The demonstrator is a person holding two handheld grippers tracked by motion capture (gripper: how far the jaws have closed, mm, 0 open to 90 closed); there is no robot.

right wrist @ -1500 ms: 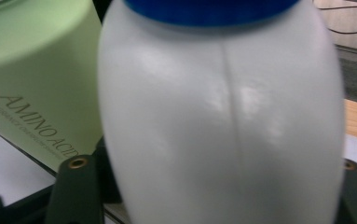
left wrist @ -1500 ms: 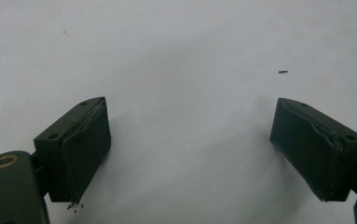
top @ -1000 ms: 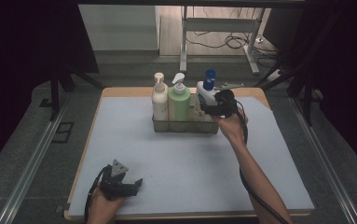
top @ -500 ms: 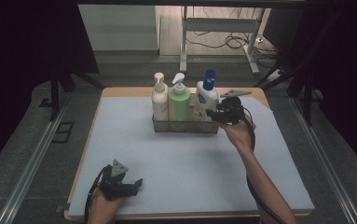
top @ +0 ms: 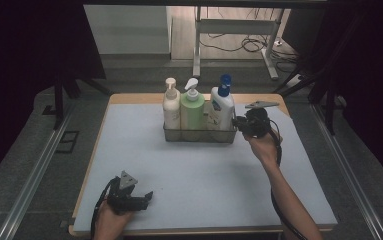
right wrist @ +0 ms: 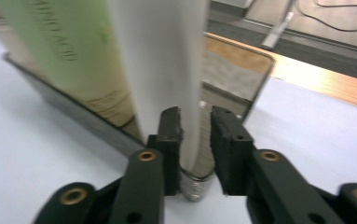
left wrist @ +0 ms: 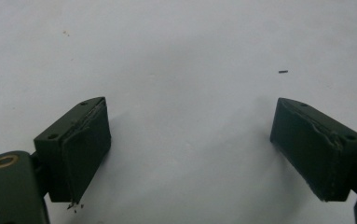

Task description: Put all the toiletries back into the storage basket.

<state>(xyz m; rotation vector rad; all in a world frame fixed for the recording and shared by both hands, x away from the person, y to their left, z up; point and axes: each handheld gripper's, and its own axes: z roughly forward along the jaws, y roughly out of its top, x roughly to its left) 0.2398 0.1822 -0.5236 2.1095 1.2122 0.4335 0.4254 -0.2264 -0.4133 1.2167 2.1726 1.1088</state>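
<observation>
since the earlier frame the right gripper (top: pixel 239 123) has slid from above the basket (top: pixel 199 135) down to its 3 o'clock end, and the basket sits slightly farther right. its jaws are clenched on the basket's end rim (right wrist: pixel 195 175), beside the white bottle (top: pixel 222 106). basket's long axis runs 9-to-3, at the mat's 12 o'clock. left gripper (top: pixel 141 199) rests released, empty, at 7 o'clock, well apart.

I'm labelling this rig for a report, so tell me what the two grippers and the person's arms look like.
Both grippers are black. The left gripper has two blocky jaws with worn dark pads and a brass-coloured rivet, and a grey three-cornered plate on top. The right gripper shows brass-ringed pivots on its linkage, a grey plate too, and a black cable along the forearm. Both forearms are bare, no sleeves.
</observation>
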